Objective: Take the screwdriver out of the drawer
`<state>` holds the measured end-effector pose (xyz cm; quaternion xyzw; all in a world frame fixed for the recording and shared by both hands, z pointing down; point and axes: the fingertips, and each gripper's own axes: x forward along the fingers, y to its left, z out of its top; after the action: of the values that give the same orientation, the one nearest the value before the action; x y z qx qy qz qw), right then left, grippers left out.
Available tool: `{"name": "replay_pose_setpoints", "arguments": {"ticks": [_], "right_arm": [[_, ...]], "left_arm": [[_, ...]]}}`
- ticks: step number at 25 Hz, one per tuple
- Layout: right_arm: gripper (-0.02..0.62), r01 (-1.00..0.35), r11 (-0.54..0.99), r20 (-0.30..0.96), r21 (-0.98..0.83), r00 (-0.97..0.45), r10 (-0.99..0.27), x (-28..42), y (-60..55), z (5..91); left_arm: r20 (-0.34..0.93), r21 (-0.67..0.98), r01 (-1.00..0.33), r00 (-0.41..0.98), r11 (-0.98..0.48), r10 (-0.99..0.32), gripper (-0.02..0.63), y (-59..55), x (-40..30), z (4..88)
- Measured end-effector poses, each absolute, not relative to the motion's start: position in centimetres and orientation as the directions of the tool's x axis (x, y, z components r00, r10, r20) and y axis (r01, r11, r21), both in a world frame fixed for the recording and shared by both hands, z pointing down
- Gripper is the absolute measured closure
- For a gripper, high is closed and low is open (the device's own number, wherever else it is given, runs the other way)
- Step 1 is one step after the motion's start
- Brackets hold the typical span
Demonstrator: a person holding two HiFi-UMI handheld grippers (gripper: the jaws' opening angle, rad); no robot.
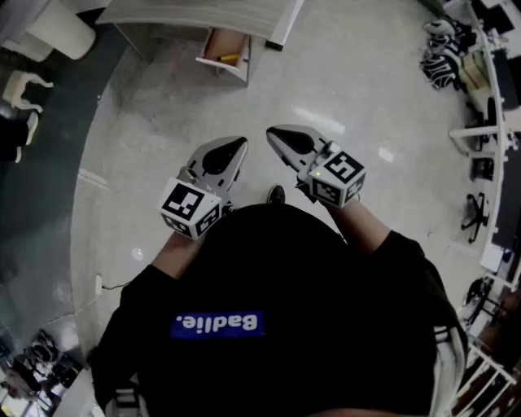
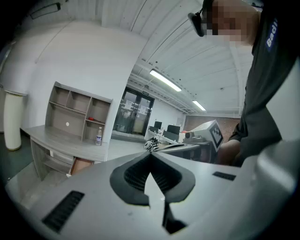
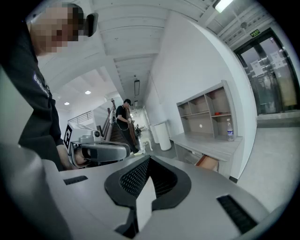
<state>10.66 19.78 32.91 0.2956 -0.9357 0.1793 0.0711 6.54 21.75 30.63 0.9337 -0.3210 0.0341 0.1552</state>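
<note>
An open drawer (image 1: 225, 54) sticks out from under a grey desk (image 1: 187, 15) at the far side of the floor. A yellow-handled screwdriver (image 1: 229, 58) lies inside it. I hold both grippers close to my chest, far from the drawer. The left gripper (image 1: 239, 144) is shut with nothing between its jaws, and so is the right gripper (image 1: 273, 132). The left gripper view shows its tip (image 2: 151, 154) closed, with the drawer (image 2: 82, 165) low at the left. In the right gripper view the tip (image 3: 148, 160) is closed and the drawer (image 3: 207, 162) is to the right.
On the desk stands a shelf unit (image 2: 78, 112) with a water bottle (image 2: 98, 137). A white cylinder (image 1: 59, 28) stands left of the desk. Office chairs and zebra-patterned things (image 1: 444, 55) line the right side. A person (image 3: 123, 119) stands in the background. Pale floor (image 1: 203, 106) stretches toward the drawer.
</note>
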Motion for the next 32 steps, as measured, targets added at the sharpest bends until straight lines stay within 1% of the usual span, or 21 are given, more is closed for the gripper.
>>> {"name": "replay_pose_setpoints", "arguments": {"ticks": [7,20,32], "right_arm": [[0.566,-0.575,0.763,0.254,-0.296,-0.817,-0.517,11.0,20.2,32.6],[0.565,-0.546,0.790,0.234,-0.278,-0.837,-0.495,11.5,20.5,31.8],[0.565,-0.492,0.841,0.216,-0.226,-0.867,-0.449,15.2,18.8,31.9]], "left_arm": [[0.171,0.269,-0.607,0.794,-0.748,-0.583,0.604,22.2,6.8,30.3],[0.180,0.266,-0.622,0.782,-0.736,-0.596,0.604,22.5,7.7,30.1],[0.190,0.251,-0.691,0.721,-0.677,-0.666,0.604,21.1,11.1,29.9]]}}
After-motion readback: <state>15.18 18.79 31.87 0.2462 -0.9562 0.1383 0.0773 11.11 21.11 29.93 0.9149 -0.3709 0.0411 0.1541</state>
